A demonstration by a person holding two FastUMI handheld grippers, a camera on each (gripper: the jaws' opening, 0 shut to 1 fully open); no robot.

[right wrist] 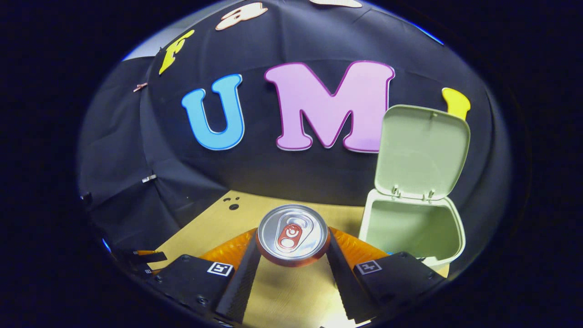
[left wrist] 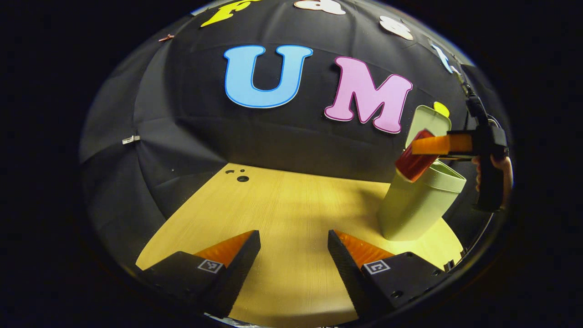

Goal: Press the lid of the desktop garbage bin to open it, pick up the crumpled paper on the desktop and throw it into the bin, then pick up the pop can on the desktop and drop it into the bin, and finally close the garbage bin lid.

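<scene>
A pale green bin point(left wrist: 416, 205) stands at the right of the wooden table point(left wrist: 282, 205) with its lid point(left wrist: 427, 123) raised. In the left gripper view my right gripper point(left wrist: 421, 150) holds a red pop can point(left wrist: 413, 161) tilted just above the bin's mouth. In the right gripper view the pop can point(right wrist: 292, 239) sits top-forward between both fingers of my right gripper point(right wrist: 294, 255), with the open bin point(right wrist: 412, 228) and its upright lid point(right wrist: 423, 152) just to the right. My left gripper point(left wrist: 294, 255) hovers open over the table, holding nothing.
A hand point(left wrist: 494, 175) grips the right gripper's handle at the far right. Small holes point(left wrist: 241, 177) mark the table's far left corner. The black cloth wall rises right behind the table and bin.
</scene>
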